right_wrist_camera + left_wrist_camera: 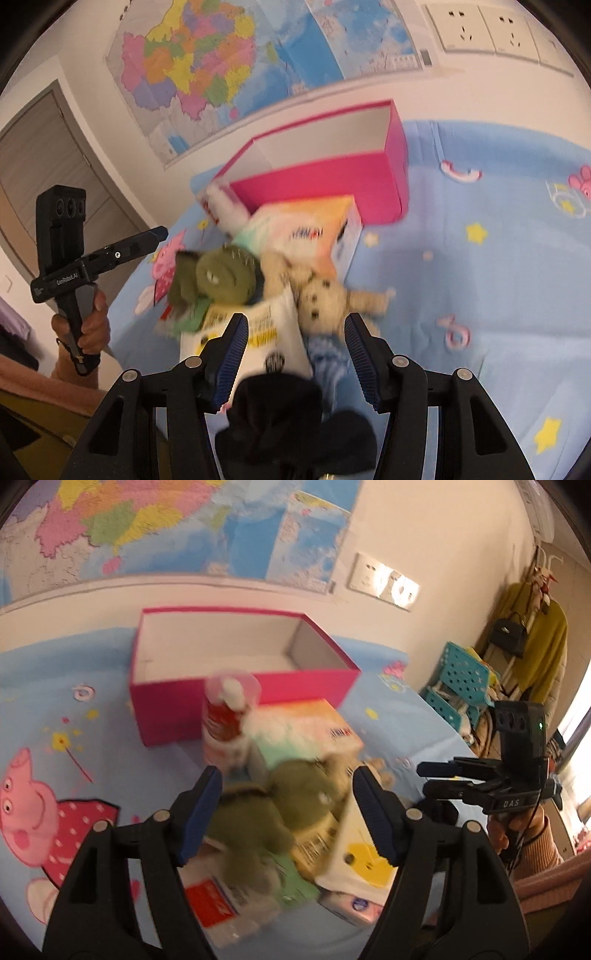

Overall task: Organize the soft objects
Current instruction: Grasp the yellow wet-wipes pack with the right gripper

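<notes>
A green plush toy (291, 805) lies on a pile of packets in the left wrist view, between the fingers of my open left gripper (288, 812), which hovers around it without a visible grip. It also shows in the right wrist view (221, 277), beside a beige teddy bear (325, 299). My right gripper (295, 354) is open above a white-and-yellow packet (269, 332) and a black soft item (280, 417). An open pink box (236, 672) stands empty behind the pile; it also shows in the right wrist view (325, 181).
A red-and-white bottle (225, 720) and a rainbow tissue box (306, 731) stand between the pile and the pink box. The blue cartoon bedsheet (498, 295) covers the surface. A map (229, 62) hangs on the wall. Teal shelves (458, 679) stand at the right.
</notes>
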Tool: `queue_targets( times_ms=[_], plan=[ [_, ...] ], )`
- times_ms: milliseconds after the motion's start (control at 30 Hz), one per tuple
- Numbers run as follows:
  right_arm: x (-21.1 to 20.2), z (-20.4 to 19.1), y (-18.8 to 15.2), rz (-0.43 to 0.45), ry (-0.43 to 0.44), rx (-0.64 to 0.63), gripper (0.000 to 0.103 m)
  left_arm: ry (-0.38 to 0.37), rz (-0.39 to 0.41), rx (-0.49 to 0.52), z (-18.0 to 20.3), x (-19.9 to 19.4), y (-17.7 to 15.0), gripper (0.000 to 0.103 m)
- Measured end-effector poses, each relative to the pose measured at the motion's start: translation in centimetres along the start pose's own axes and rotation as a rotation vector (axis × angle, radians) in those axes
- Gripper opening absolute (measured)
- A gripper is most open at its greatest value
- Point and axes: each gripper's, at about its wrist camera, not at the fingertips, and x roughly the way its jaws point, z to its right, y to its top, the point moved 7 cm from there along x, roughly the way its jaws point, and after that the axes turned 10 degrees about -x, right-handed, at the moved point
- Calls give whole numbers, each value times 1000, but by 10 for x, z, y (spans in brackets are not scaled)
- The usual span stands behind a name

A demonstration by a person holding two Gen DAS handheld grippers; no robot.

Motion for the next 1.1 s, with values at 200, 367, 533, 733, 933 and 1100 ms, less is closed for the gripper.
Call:
queue_targets(
  times_ms=[200, 367, 533, 733, 933, 1100],
  plan=[
    [-7, -10, -18, -28, 1, -30, 62, -32, -47, 3, 16, 5, -24, 74],
    [-11, -13, -36, -54, -16, -35, 64, -70, -80, 34, 37, 10, -41, 74],
    [-8, -14, -43, -55, -14, -33, 64, -100, -119, 65, 55, 18, -55, 74],
    [-12, -15, -45, -49, -16, -28, 57, -106, -140, 102, 64, 21, -64, 74],
    [-30, 13, -18, 51, 11, 68, 57, -105, -179, 77, 58, 37, -61, 74],
    [-14, 11, -12, 25, 48, 53, 57, -93, -217, 70, 56, 42, -68, 74]
  ],
)
